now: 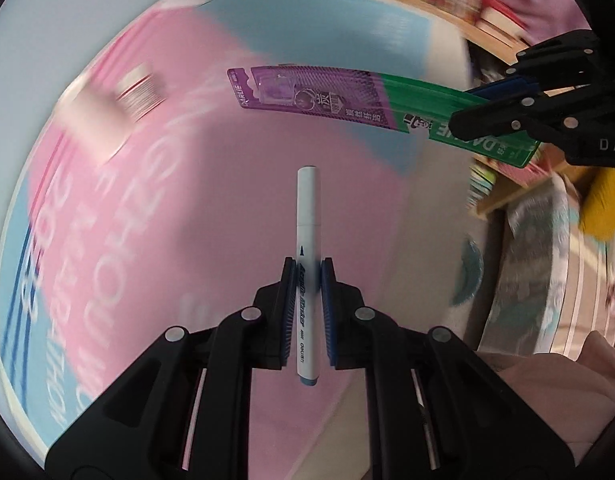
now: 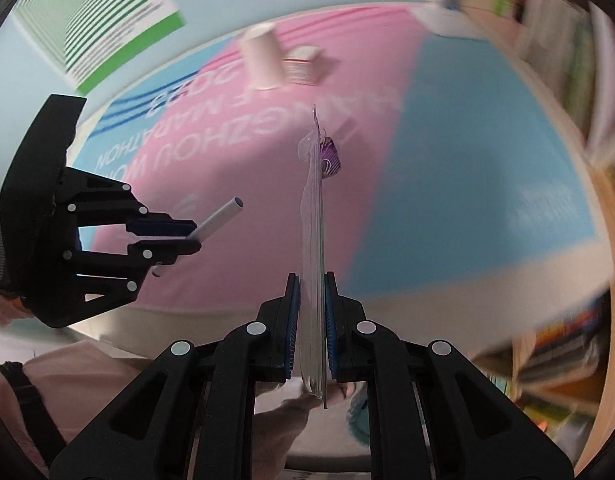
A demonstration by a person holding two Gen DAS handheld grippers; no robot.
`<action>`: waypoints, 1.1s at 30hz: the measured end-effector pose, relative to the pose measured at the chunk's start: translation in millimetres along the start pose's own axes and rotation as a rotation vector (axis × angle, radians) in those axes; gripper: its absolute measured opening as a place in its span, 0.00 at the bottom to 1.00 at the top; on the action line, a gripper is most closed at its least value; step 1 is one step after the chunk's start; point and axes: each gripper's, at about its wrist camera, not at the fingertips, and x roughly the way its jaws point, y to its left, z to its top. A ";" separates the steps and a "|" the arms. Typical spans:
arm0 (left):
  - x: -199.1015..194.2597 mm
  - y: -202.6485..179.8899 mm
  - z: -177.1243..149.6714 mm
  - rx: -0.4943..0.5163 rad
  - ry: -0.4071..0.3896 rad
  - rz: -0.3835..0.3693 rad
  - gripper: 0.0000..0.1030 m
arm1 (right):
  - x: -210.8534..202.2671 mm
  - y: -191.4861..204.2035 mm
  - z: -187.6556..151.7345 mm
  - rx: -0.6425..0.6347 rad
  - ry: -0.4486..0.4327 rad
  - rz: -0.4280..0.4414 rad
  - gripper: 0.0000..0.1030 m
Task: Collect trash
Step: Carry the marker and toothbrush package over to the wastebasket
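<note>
- While both claws hang above the table, the left gripper (image 1: 308, 268) is clamped on a slim white plastic marker pen with a pale blue end cap (image 1: 306, 216); its ribbed blue pads (image 1: 328, 300) press the barrel from either side.
- Most of the pen's round barrel juts forward past the fingertips, and its blue-capped tail sticks out behind the pads, between the black jointed finger links.
- Dark blue print along the barrel reads "Acrylic Marker", with "DELI" in smaller letters nearer the tail.
- Ahead and to the right of the left claw, the right gripper (image 1: 467, 104) pinches the green end of a long flat toothbrush blister pack of purple and green card under clear plastic (image 1: 347, 98).
- White "DARLIE" lettering shows on both the purple end and the green end; the smaller characters on it I cannot read.
- From the right wrist camera, the same pack (image 2: 316, 240) stands edge-on between that claw's blue pads, a thin glossy sheet running straight forward, its clear moulded bubble and a purple patch at the far end.
- Left of the right claw, the left claw (image 2: 195, 236) shows with the white pen angling out of it.
- Beneath both claws lies a smooth pink and light blue printed cloth (image 1: 179, 208) with large white letters, blurred; "MARATHON" can partly be made out, upside down.
- Beyond the pack's far tip stand a pale pink paper cup (image 2: 261, 58) and, touching it on the right, a small white box with red stripes (image 2: 303, 65), both blurred.
</note>
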 end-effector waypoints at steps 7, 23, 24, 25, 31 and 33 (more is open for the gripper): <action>-1.9 -79.6 27.3 0.173 -0.023 -0.040 0.11 | -45.0 -38.0 -74.4 0.162 -0.066 -0.071 0.13; 13.7 -258.0 36.5 0.494 -0.007 -0.169 0.11 | -138.4 -100.1 -262.4 0.496 -0.139 -0.196 0.13; 16.1 -271.6 35.5 0.524 -0.002 -0.177 0.11 | -140.0 -102.4 -270.4 0.514 -0.137 -0.202 0.13; 16.5 -277.2 34.9 0.540 0.003 -0.184 0.11 | -142.3 -105.4 -282.7 0.542 -0.133 -0.207 0.13; 28.0 -327.6 29.0 0.651 0.036 -0.219 0.11 | -146.0 -114.8 -341.3 0.673 -0.118 -0.224 0.13; 31.3 -338.9 26.9 0.677 0.047 -0.228 0.11 | -144.7 -116.9 -356.4 0.706 -0.112 -0.223 0.13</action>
